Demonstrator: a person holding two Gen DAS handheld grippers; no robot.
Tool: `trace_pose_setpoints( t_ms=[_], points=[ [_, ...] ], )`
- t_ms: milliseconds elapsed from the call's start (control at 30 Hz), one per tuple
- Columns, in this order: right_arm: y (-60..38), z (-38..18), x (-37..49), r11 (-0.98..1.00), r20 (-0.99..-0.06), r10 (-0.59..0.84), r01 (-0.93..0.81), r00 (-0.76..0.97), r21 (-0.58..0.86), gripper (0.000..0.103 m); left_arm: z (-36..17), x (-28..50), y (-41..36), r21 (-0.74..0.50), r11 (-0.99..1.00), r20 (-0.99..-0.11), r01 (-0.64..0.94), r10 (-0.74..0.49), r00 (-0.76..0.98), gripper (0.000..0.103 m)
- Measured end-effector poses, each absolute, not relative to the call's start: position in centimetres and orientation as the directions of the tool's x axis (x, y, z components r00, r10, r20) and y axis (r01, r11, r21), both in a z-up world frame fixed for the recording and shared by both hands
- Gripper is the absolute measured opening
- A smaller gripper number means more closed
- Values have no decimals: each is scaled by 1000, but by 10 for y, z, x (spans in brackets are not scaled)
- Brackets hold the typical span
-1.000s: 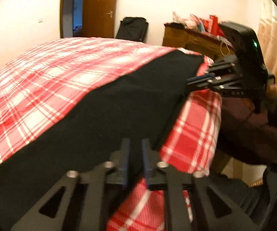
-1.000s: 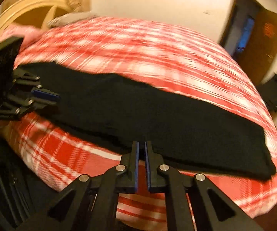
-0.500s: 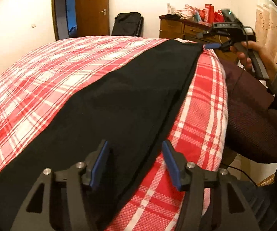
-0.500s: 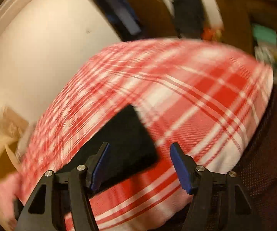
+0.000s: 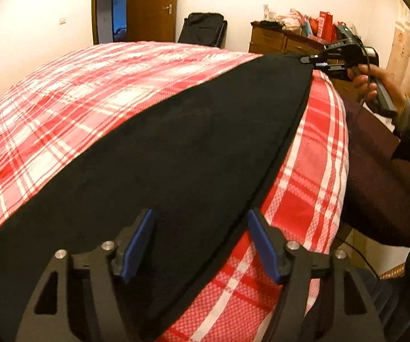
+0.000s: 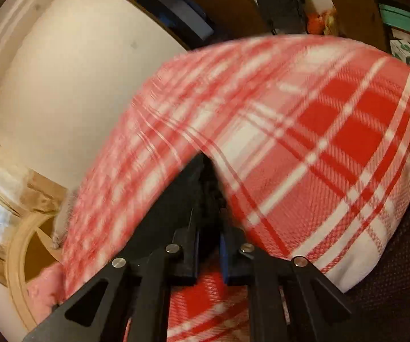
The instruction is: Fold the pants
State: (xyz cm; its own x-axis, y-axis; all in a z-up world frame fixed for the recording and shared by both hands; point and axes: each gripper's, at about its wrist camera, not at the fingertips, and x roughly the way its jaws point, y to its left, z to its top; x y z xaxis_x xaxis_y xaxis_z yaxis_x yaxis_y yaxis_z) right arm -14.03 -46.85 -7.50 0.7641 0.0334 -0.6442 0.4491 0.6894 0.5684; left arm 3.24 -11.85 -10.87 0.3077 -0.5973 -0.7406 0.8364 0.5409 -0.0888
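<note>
— How many garments do you have on the bed?
— One: a single pair of black pants (image 5: 176, 154) running from the lower left to the upper right of your left wrist view, on one red-and-white plaid bedspread (image 5: 71, 94).
— And tools?
— You hold two grippers: the left gripper (image 5: 202, 239) at the bottom of that view, the right gripper (image 5: 312, 60) at the upper right, with one hand (image 5: 367, 81) visible on it.
— Anything else you can count?
— One wooden door (image 5: 152, 5) at the top, one black bag (image 5: 203, 30) beside it, one wooden dresser (image 5: 279, 40) at the upper right. The items on top of it are too cluttered to count.
</note>
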Motion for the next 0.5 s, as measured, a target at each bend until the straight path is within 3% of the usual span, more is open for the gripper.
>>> trace_pose_setpoints(
  t_ms=[67, 133, 167, 200, 267, 367, 500],
  points=[
    [-464, -77, -141, 698, -643, 19, 450, 766, 557, 12, -111, 34, -114, -85, 545, -740, 834, -595, 314, 72],
    [-461, -74, -145, 700, -637, 11, 449, 771, 555, 19, -110, 33, -109, -94, 552, -737, 828, -598, 315, 72],
    [-457, -68, -149, 711, -649, -31, 472, 761, 520, 27, -108, 33, -106, -99, 559, -735, 823, -599, 319, 72],
    [-451, -60, -153, 721, -662, -93, 509, 744, 471, 48, -105, 33, -103, -101, 567, -732, 818, -599, 325, 72],
    [-444, -45, -156, 741, -657, -184, 542, 731, 396, 71, -99, 33, -90, -99, 588, -722, 803, -598, 349, 72],
    [-408, -15, -157, 791, -597, -293, 540, 747, 288, 71, -90, 34, -66, -91, 640, -703, 763, -583, 406, 72],
    [-346, -17, -103, 914, -623, -55, 291, 780, 283, 71, -82, 40, -24, -67, 742, -692, 667, -517, 505, 72]
  ],
)
